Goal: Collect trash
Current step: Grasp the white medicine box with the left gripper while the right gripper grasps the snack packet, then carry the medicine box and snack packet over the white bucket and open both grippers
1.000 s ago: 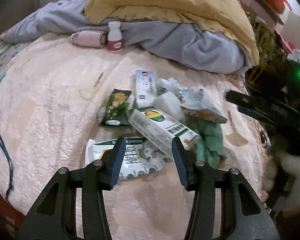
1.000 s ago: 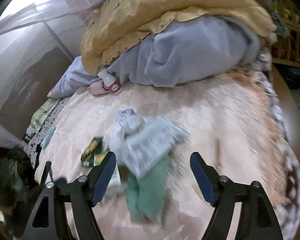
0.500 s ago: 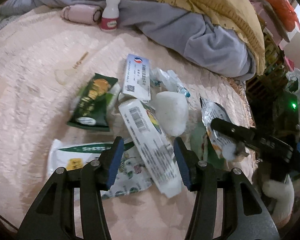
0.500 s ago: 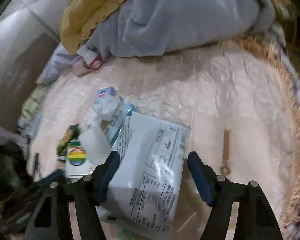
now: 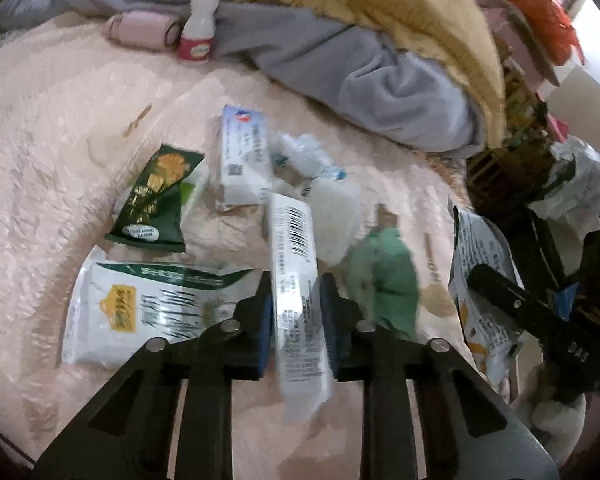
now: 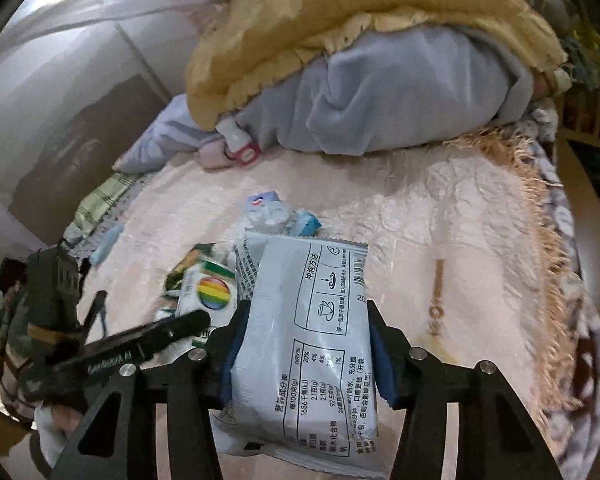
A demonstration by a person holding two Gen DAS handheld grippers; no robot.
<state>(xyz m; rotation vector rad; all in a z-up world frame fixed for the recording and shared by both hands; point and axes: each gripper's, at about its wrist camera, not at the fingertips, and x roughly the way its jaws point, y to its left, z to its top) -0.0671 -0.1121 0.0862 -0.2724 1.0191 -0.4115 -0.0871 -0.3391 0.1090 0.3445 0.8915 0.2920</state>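
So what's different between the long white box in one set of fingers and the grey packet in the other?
The long white box is narrow and stiff, gripped edge-on by the left gripper; the grey packet is a wide, soft pouch, held flat-faced in the right gripper.

The box's fingers stand close together; the packet's stand far wider. Both pairs are closing.

Both carry a barcode and small print, and both are lifted trash.

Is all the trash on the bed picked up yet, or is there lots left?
Not yet. No bin shows, so nothing looks put away. In hand: the left gripper is closing on the long white box, and the right gripper is closing on the grey packet. Left on the bed cover: the green snack wrapper, white pouch, small blue-and-white box and green cloth.
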